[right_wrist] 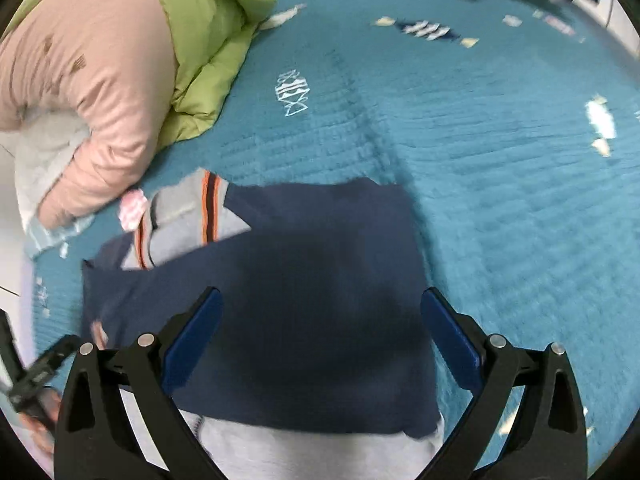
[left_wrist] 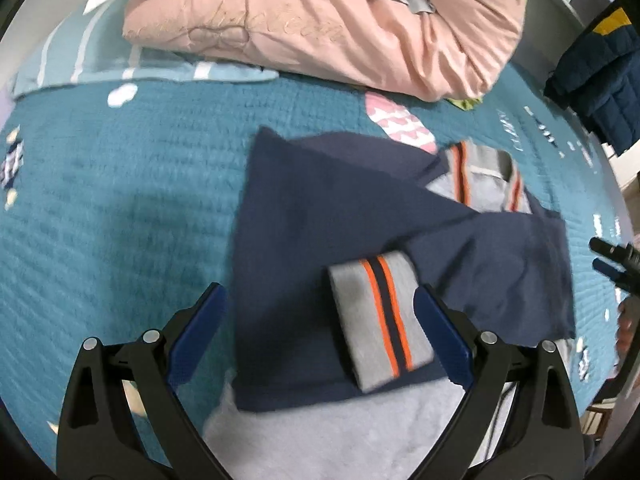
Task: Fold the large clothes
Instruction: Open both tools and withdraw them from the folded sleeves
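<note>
A navy-blue knit garment with grey cuffs and collar striped in orange and dark blue point(left_wrist: 320, 216) lies on the teal quilted bed cover point(left_wrist: 120, 200), in the middle of the left wrist view and the lower middle of the right wrist view. Both sides look folded inward: in the left wrist view a sleeve lies across the body, its grey striped cuff point(left_wrist: 380, 320) resting on the navy cloth at lower centre, and the grey striped collar point(left_wrist: 480, 184) shows at the upper right of the garment. At the bottom of both views a pale grey fabric point(left_wrist: 340, 432) shows beneath or beside the navy hem; I cannot tell whether it belongs to the garment.

The left tool point(left_wrist: 320, 336) is spread wide above the cuff and holds nothing. The right tool point(right_wrist: 320, 336) is likewise spread over the navy body, empty.

As I judge it, the sleeves are in, and the lengthwise fold, bringing hem towards collar, is left. A pink padded quilt point(left_wrist: 320, 28) lies bunched at the top of the left wrist view.
</note>
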